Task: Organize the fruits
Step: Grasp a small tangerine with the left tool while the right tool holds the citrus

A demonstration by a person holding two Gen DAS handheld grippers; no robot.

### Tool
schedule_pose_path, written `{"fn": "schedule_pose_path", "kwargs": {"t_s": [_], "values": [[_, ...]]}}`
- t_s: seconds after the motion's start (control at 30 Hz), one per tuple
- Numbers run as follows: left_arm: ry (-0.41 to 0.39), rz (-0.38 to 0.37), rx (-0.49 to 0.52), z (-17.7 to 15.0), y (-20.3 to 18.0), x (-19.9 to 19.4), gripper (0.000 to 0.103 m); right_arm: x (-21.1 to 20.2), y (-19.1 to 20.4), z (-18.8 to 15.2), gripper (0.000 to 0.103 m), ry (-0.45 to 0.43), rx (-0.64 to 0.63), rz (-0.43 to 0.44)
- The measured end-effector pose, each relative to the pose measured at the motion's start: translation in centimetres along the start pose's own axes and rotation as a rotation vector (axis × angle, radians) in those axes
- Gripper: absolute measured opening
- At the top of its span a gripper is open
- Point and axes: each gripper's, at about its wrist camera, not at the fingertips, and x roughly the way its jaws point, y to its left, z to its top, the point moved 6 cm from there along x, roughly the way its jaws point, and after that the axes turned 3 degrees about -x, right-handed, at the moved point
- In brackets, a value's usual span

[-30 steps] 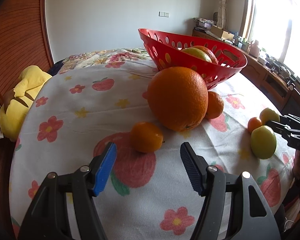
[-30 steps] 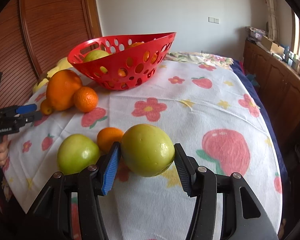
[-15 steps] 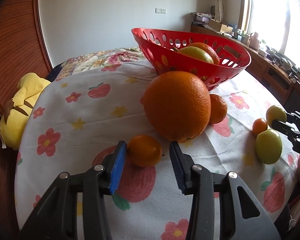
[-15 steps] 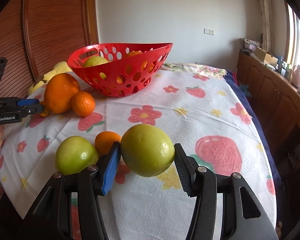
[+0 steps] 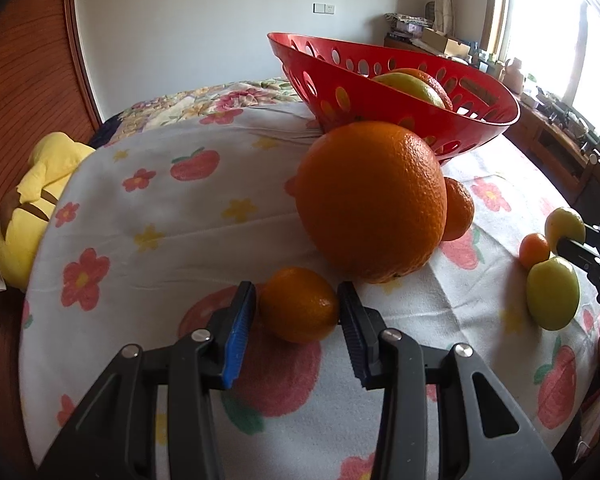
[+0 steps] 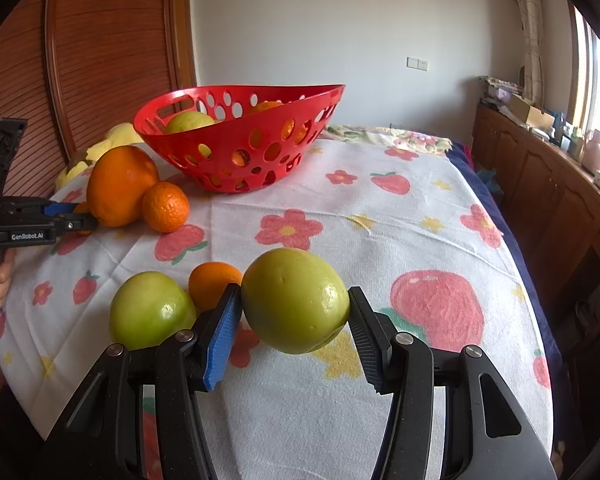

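A small orange (image 5: 299, 305) is being bracketed, seemingly clamped, by the left gripper (image 5: 298, 322), near the large orange (image 5: 371, 201); a green apple (image 6: 295, 301) is being gripped by the right gripper (image 6: 294, 330).

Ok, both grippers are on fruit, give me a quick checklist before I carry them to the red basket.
1. Right gripper shut on the green apple: ok.
2. Apple lifted off the tablecloth: ok, it looks raised.
3. Left gripper shut on the small orange: cannot tell, pads look just at its sides.
4. Small orange lifted: not ok, it looks still on the cloth.
5. Room in the red basket: ok, only a few fruits show.
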Motion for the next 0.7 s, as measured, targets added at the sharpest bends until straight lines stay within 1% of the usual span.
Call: {"fn": "schedule_pose_path", "kwargs": {"t_s": [0.07, 0.1, 0.3, 0.53, 0.7], "values": [[-0.006, 0.006, 0.009, -0.1, -0.4, -0.4, 0.037, 0.0, -0.1, -0.1, 0.054, 0.001, 0.005, -0.001], [-0.018, -0.004, 0.017, -0.2, -0.8, -0.9, 0.037, 0.0, -0.2, -0.1, 0.054, 0.002, 0.008, 0.001], [-0.074, -0.037, 0.005, -0.9, -1.8, -4.1, 0.037, 0.1, -0.3, -0.1, 0.054, 0.005, 0.010, 0.003], [-0.135, -0.049, -0.002, -1.3, -2.8, -7.4, 0.037, 0.1, -0.3, 0.0, 0.054, 0.005, 0.011, 0.004], [-0.163, -0.067, 0.011, -1.4, -3.5, -8.6, 0.037, 0.1, -0.3, -0.1, 0.054, 0.005, 0.011, 0.008]]}}
